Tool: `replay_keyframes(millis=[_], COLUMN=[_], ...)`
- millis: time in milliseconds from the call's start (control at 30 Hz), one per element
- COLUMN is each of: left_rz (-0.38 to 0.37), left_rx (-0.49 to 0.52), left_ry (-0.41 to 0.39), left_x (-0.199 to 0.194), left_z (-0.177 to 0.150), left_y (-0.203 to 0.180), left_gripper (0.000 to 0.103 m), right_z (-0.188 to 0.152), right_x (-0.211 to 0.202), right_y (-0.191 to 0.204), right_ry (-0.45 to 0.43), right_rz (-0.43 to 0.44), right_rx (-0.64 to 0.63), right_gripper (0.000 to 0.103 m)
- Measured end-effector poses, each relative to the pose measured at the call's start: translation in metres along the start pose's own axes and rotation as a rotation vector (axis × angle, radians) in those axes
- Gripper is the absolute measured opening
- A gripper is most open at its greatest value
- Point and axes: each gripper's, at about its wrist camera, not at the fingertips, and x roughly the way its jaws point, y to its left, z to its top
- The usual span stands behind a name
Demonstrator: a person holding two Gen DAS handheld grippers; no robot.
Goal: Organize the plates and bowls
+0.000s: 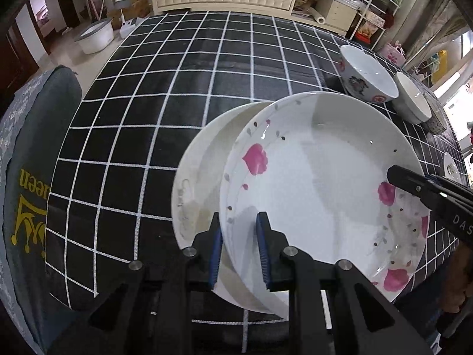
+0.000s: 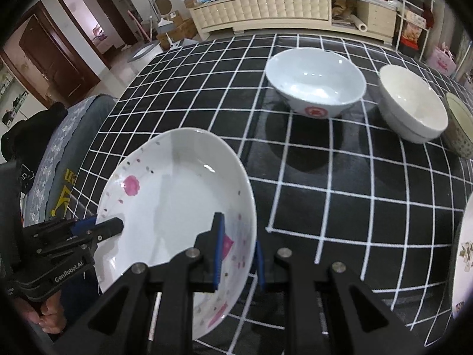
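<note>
Gripping opposite rims of the pink-flowered plate, both the left gripper and right gripper hold it above the checked tablecloth.

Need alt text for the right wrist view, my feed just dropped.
The right gripper and the left gripper both pinch the rim of a white plate with pink flowers, held above a black tablecloth with white grid lines. Beyond stand a bowl with a red mark and a plain white bowl.
</note>
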Motion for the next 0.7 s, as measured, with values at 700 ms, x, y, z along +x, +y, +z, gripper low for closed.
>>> replay_keyframes(millis=[700], left_rz=[0.038], left_rx=[-0.055], left_ry=[-0.02], left_x=[-0.004], left_z=[0.001], left_y=[0.021], left_gripper=[0.018], right_z=[-0.005], right_x=[0.008], right_y=[0.011], right_ry=[0.043], right_rz=[-0.04], right_rx=[-0.052], right_gripper=[0.028])
